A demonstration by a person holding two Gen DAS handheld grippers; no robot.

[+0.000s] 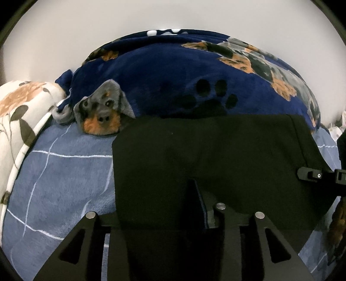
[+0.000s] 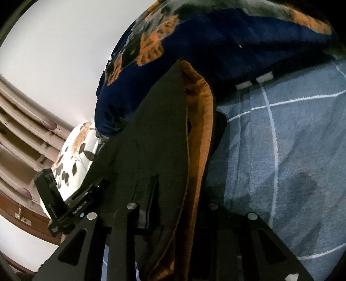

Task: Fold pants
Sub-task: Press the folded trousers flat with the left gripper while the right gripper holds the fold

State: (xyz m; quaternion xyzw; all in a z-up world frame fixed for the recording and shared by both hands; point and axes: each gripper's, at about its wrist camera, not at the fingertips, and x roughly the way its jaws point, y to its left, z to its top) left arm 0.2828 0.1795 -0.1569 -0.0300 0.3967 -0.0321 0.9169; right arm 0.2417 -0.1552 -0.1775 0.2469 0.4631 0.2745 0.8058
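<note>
The black pants (image 1: 216, 151) lie folded flat on the blue checked bed sheet (image 1: 64, 173), their near edge draped between my left gripper's fingers. My left gripper (image 1: 194, 207) is shut on the pants' near edge. In the right wrist view the pants (image 2: 155, 134) rise as a lifted fold, showing an orange-brown fleece lining (image 2: 201, 129). My right gripper (image 2: 170, 207) is shut on that edge, with cloth hanging over both fingers. The right gripper also shows at the right edge of the left wrist view (image 1: 311, 173). The left gripper shows in the right wrist view (image 2: 54, 194).
A navy fleece blanket with dog prints (image 1: 183, 75) is heaped behind the pants. A white floral pillow (image 1: 19, 112) lies at the left. The blue sheet (image 2: 281, 151) stretches to the right of the pants. A white wall (image 1: 151, 17) is behind the bed.
</note>
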